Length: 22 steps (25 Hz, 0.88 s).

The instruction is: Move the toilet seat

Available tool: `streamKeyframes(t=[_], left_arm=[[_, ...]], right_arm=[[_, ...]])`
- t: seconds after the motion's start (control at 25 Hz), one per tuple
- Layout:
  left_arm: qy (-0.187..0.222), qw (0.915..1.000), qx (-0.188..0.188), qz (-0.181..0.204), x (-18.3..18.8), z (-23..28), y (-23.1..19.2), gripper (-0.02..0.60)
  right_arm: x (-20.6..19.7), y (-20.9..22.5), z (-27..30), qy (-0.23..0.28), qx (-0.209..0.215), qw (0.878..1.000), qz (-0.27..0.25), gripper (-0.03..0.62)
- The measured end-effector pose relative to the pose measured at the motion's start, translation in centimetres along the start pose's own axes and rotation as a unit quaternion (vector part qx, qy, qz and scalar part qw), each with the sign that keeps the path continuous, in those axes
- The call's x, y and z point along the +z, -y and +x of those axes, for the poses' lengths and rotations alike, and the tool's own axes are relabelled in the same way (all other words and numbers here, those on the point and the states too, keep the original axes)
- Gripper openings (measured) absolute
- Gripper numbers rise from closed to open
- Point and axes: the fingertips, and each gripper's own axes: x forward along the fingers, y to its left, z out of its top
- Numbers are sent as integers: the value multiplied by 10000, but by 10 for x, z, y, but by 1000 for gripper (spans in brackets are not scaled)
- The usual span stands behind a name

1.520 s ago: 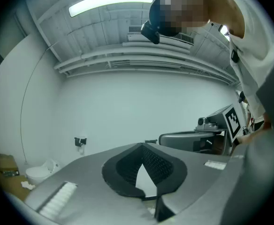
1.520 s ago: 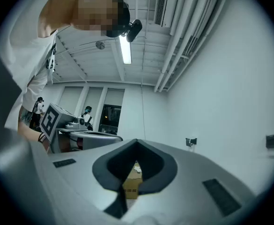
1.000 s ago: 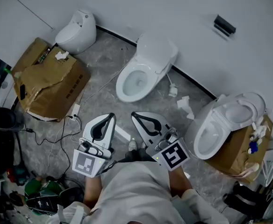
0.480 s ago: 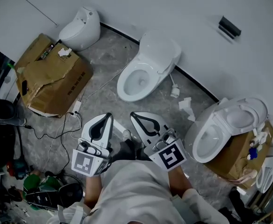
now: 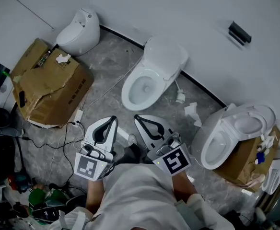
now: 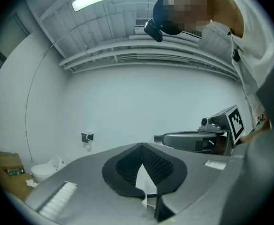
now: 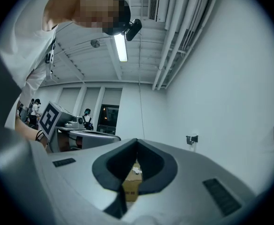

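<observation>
The left gripper (image 5: 112, 120) and right gripper (image 5: 138, 118) are held side by side, each pair of jaws pressed together on nothing. The toilet seat (image 5: 130, 86) is seen ahead of both jaw tips, well apart.

Grey floor (image 5: 106, 56) w/ toilets (image 5: 149, 78), cardboard box (image 5: 49, 87), paper scraps (image 5: 192, 111)

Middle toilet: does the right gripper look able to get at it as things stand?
Probably yes. The right gripper, shut and empty, is held short of the middle toilet, with only floor between them. Nothing seems to block the way; it would just need to move forward.
</observation>
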Motion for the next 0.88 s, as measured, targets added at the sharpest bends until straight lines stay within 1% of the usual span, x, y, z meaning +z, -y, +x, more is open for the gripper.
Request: streamKeyframes(t=[0.2,0.36,0.6,0.88], left_arm=[[17,9999,-168,-31,-4,15,-40,2],[11,9994,-348,-90,-8,24,-63,2],[13,9986,-514,-133,-12,44,-85,2],[-83,9984,-561,-80,-23,81,-108,2]], right_arm=[[-6,13,41,-98,-172,9998,-28,-2],[-8,20,66,-164,-336,9993,-25,-2],[-12,36,87,-275,-451,9986,-98,-2],[-30,70,110,-356,-482,9982,-10,-2]])
